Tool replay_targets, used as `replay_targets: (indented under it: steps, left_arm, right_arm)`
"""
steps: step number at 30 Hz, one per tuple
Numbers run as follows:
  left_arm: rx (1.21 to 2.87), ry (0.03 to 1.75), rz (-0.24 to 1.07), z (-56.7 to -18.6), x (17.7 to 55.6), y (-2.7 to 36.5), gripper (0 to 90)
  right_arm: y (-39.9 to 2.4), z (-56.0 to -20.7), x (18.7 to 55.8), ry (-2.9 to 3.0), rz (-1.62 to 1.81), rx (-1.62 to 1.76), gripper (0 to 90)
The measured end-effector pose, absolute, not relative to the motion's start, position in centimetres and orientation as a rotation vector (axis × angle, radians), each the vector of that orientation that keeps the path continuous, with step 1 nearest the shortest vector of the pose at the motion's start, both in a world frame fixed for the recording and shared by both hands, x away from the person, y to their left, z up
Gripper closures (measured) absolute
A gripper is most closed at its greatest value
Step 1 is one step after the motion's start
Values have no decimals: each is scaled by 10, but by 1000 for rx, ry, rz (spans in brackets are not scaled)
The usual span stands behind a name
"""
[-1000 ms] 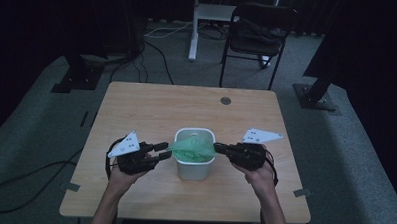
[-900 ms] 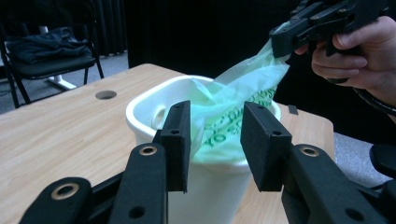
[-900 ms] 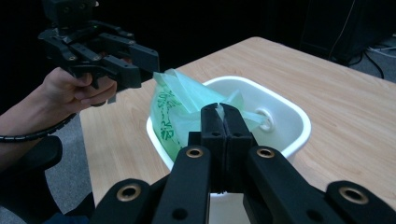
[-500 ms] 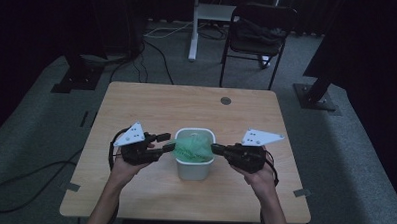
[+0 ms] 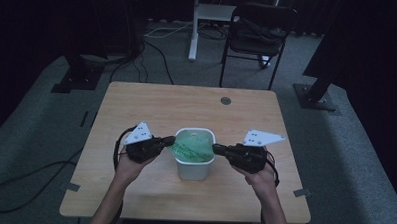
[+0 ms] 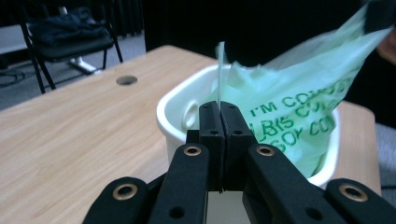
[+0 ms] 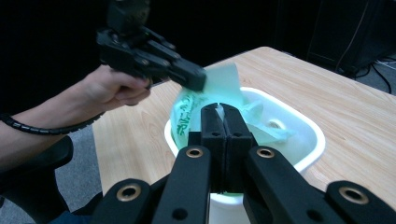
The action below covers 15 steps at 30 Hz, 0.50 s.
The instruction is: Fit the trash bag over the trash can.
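A small white bin (image 5: 194, 167) stands near the front middle of the wooden table (image 5: 151, 105). A thin green bag (image 5: 193, 146) with green lettering sits in its mouth. My left gripper (image 5: 169, 140) is shut on the bag's left edge, and the film (image 6: 289, 107) rises between its black jaws above the bin's rim (image 6: 173, 128). My right gripper (image 5: 216, 148) is shut on the bag's right edge (image 7: 217, 109). In the right gripper view the left gripper (image 7: 194, 79) shows across the bin (image 7: 308, 135), pinching the green bag (image 7: 219, 84).
A round cable hole (image 5: 226, 100) lies in the tabletop at the back. A dark chair (image 5: 257, 31) and a white stand leg (image 5: 193, 27) are behind the table. Cables (image 5: 14, 185) trail over the grey floor at the left.
Both grippers have come slightly closer to the bin, and the green bag now sits lower and wider across its mouth. Both stay shut on the bag.
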<state>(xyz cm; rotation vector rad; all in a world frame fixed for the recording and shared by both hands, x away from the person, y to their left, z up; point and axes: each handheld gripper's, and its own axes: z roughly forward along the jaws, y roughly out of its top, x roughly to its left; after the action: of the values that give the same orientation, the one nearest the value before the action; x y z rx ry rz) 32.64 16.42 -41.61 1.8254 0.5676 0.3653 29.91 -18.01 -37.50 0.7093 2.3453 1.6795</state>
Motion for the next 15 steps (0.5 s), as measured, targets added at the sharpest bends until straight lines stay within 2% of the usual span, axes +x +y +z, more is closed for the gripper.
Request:
replay_targets:
  steps: [6, 15]
  left_arm:
    - [1728, 526, 331, -416, 310, 178, 900]
    - [1736, 500, 279, -435, 287, 180, 898]
  right_arm:
    - [-189, -383, 299, 2339, 1673, 763, 899]
    - [-195, -404, 295, 2375, 1650, 835, 897]
